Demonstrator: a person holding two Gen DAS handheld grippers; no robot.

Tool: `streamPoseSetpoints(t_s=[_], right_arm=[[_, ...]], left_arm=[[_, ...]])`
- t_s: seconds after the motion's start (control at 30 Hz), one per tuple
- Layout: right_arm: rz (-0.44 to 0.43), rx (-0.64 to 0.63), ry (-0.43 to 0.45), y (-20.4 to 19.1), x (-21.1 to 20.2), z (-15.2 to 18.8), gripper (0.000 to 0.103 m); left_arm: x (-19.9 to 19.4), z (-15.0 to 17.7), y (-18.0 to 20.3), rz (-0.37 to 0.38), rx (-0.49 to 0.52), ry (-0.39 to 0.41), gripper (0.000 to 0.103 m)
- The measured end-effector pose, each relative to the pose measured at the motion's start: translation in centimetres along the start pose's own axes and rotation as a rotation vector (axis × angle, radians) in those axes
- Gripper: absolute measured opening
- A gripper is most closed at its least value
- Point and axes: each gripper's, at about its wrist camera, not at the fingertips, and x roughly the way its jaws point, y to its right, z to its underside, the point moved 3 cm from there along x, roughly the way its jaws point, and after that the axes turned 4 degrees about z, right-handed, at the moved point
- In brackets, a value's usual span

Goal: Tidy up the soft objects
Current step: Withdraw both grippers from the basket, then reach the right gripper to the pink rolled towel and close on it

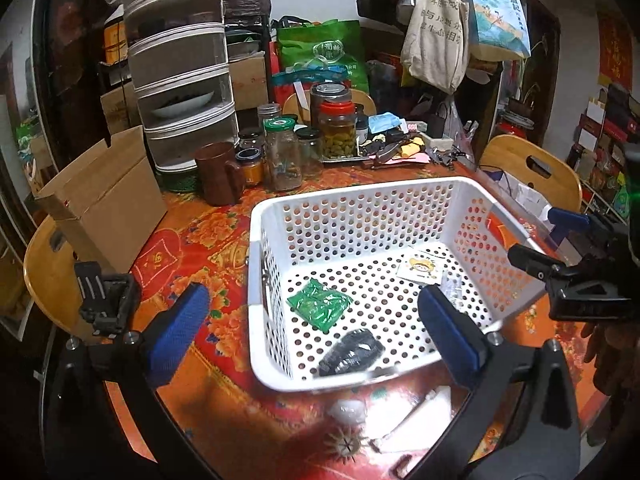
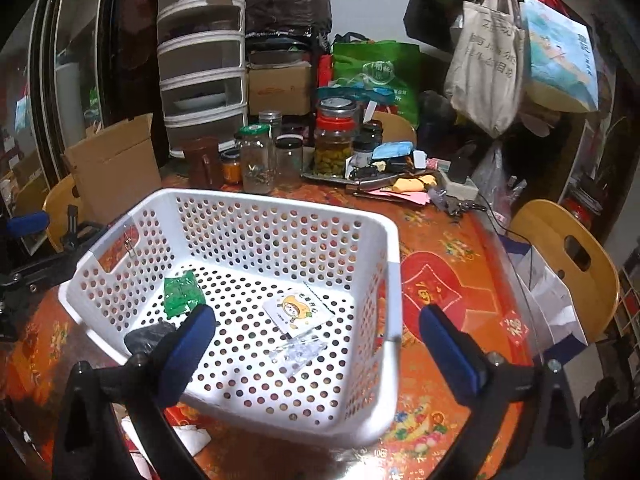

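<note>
A white perforated basket [image 1: 256, 248] [image 2: 394, 264] stands on the red floral table. In it lie a green packet [image 1: 320, 304] [image 2: 181, 293], a black bag [image 1: 354, 354] [image 2: 146, 338], a white cartoon packet [image 1: 420, 267] [image 2: 298, 311] and a small clear bag [image 2: 298, 352]. My left gripper [image 1: 316, 338] is open and empty over the basket's near left corner. My right gripper [image 2: 316, 350] is open and empty over the basket's near edge. A white tissue wad [image 1: 347, 410] and a white packet [image 1: 420, 420] lie on the table in front of the basket.
Several glass jars [image 1: 338, 128] [image 2: 334, 144], a brown mug [image 1: 218, 174] and a cluttered tray [image 2: 384, 184] stand behind the basket. A cardboard box [image 1: 104, 200] and plastic drawers [image 1: 180, 76] are at the left. Wooden chairs [image 2: 568, 256] ring the table.
</note>
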Motion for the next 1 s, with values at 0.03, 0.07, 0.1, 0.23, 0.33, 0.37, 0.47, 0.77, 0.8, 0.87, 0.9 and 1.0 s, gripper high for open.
streamPoseSetpoints(t_s=[0.03,0.07,0.1,0.23,0.33,0.37,0.47,0.77,0.8,0.87,0.9,1.0], right_arm=[[0.008,0.002,0.005,0.2,-0.2,0.0,0.101],[0.017,0.004,0.010,0.3,-0.6,0.0,0.101],[0.013,0.005,0.016,0.3,-0.9,0.1,0.101],[0.013,0.012,0.036,0.3,-2.3,0.1,0.101],[0.008,0.008,0.045,0.0,-3.4,0.2,0.101],[0.014,0.003,0.047,-0.1,-3.7,0.3,0.101],[0.004,-0.011,0.062,-0.7,-4.9,0.7,0.101],[0.001,-0.032,0.070,-1.9,-7.6,3.2,0.101],[-0.005,-0.028,0.072,-1.9,-7.8,3.6,0.101],[-0.015,-0.015,0.067,-1.8,-8.2,4.6,0.101],[-0.011,-0.008,0.063,-1.7,-8.3,5.0,0.101],[-0.010,0.006,0.060,-1.5,-8.8,7.2,0.101]], left_arm=[[-0.5,0.1,-0.1,0.000,-0.009,-0.002,0.103],[-0.9,0.2,-0.2,0.000,-0.014,-0.002,0.103],[-1.3,0.3,-0.3,0.001,-0.017,-0.001,0.103],[-3.3,0.8,-0.3,0.000,-0.015,0.011,0.103],[-4.6,1.4,-0.5,0.011,-0.030,0.016,0.103],[-4.9,1.6,-0.6,0.013,-0.032,0.015,0.103],[-5.7,2.4,-0.8,0.010,-0.036,0.012,0.103],[-7.8,6.6,-2.8,0.019,-0.090,0.013,0.103],[-7.8,7.2,-3.1,0.022,-0.104,0.013,0.103],[-8.0,8.6,-3.8,0.013,-0.128,0.017,0.103],[-8.1,9.4,-4.0,0.004,-0.134,0.019,0.103],[-7.8,11.9,-4.6,-0.004,-0.153,0.015,0.103]])
